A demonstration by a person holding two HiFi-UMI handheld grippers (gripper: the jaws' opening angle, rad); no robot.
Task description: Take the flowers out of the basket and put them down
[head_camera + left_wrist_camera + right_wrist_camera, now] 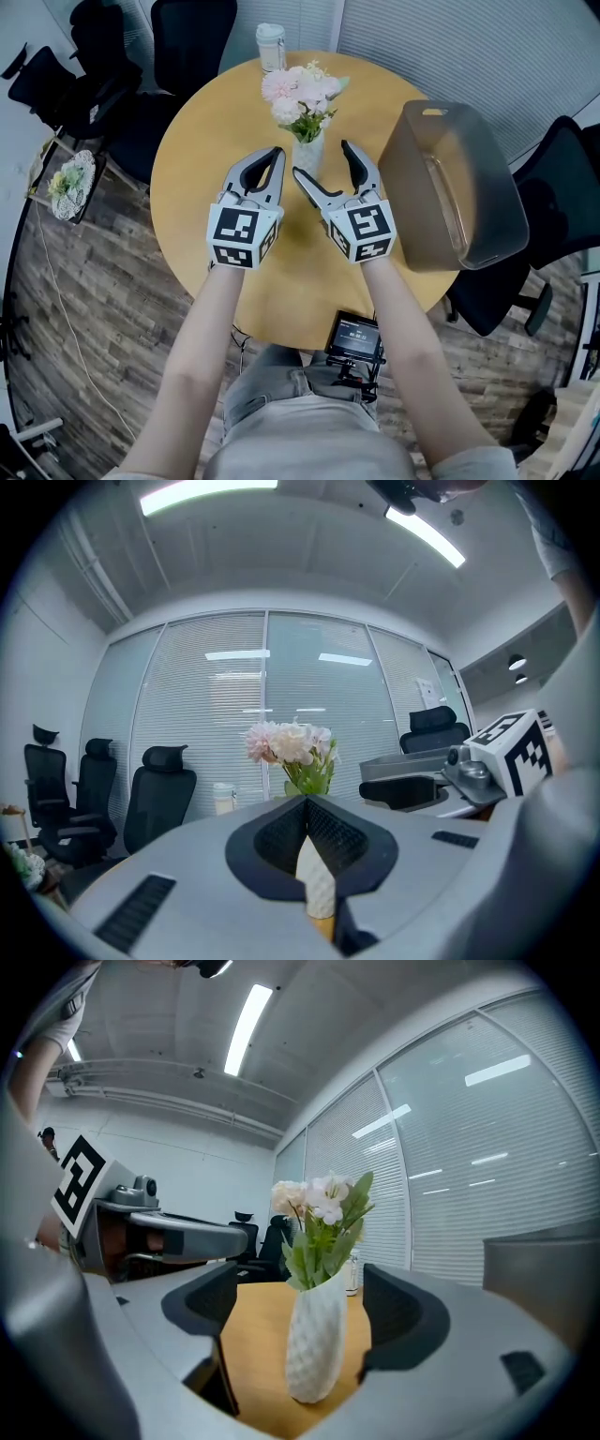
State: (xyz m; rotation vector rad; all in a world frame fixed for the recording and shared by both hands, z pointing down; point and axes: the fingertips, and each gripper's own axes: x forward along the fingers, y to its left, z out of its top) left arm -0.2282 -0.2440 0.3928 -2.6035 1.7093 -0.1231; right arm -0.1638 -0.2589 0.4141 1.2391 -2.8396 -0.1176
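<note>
Your flowers stand in their vase on the table, out of the basket at 3 o'clock. The job looks nearly done. Your right gripper gapes around the vase at 12 o'clock without touching it, and your left gripper is closed on nothing.

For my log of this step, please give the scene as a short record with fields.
flowers: in the vase, upright on the table, outside the basket
basket: at the table's right edge, nothing seen inside
left gripper: shut, empty, left of the vase
right gripper: open, jaws either side of the vase, not gripping
</note>
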